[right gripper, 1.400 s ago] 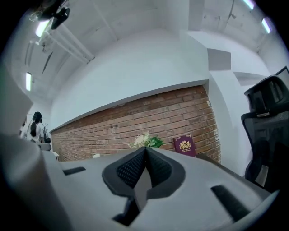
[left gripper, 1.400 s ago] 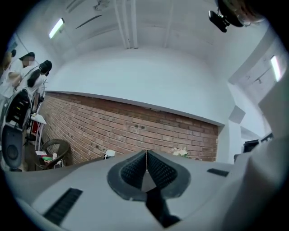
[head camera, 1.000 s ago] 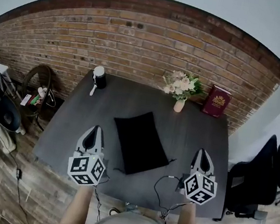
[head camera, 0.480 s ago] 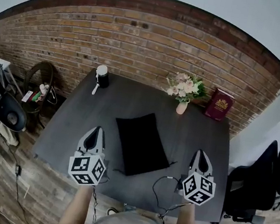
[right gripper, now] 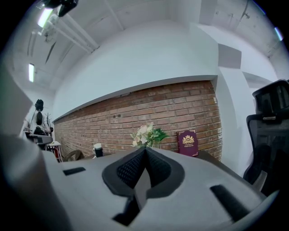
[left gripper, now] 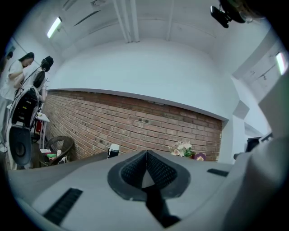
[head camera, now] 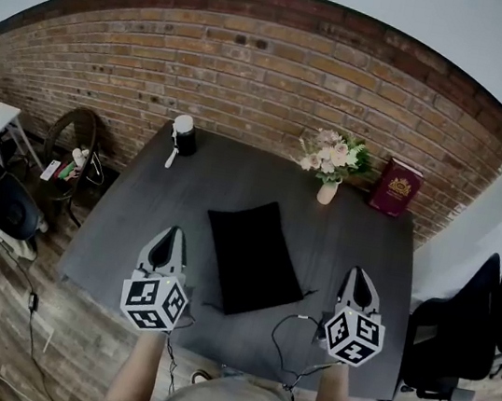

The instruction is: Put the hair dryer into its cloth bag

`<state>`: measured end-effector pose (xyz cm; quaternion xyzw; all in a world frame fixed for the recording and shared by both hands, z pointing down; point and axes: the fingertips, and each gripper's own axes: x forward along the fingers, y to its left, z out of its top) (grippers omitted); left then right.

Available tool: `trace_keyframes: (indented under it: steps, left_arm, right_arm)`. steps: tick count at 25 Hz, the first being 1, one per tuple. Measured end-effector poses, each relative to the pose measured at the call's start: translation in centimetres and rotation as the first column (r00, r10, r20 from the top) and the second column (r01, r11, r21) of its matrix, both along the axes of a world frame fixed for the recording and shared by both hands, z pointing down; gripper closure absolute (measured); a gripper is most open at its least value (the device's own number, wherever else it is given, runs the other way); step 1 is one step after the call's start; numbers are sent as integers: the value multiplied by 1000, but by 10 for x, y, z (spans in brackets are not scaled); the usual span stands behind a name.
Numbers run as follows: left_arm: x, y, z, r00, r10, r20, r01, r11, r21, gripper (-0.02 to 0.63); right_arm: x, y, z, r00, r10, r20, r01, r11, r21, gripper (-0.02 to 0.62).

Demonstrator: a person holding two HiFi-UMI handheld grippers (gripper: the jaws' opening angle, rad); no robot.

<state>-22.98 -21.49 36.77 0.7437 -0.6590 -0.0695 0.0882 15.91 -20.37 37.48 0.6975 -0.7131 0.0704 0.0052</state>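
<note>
Head view: the black cloth bag (head camera: 253,257) lies flat in the middle of the table (head camera: 361,222), between the left gripper (head camera: 168,232) and the right gripper (head camera: 359,274), which hover at the near edge and touch nothing. What seems to be the hair dryer (head camera: 182,135) stands at the far left corner, well apart from the bag.

Left gripper view: the jaws are clenched together with nothing between them.

Right gripper view: the jaws are likewise clenched and empty.

The task looks not yet begun. The next move calls for one gripper to unclench and reach for the dryer.
</note>
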Motion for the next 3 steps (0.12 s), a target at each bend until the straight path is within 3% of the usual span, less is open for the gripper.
trace_keyframes:
  steps: [3]
  left_arm:
    - [2,-1,1,1000,-1,1,1,1000,-4,598]
  right_arm:
    - [2,-1,1,1000,-4,-1,4,1000,-2,595]
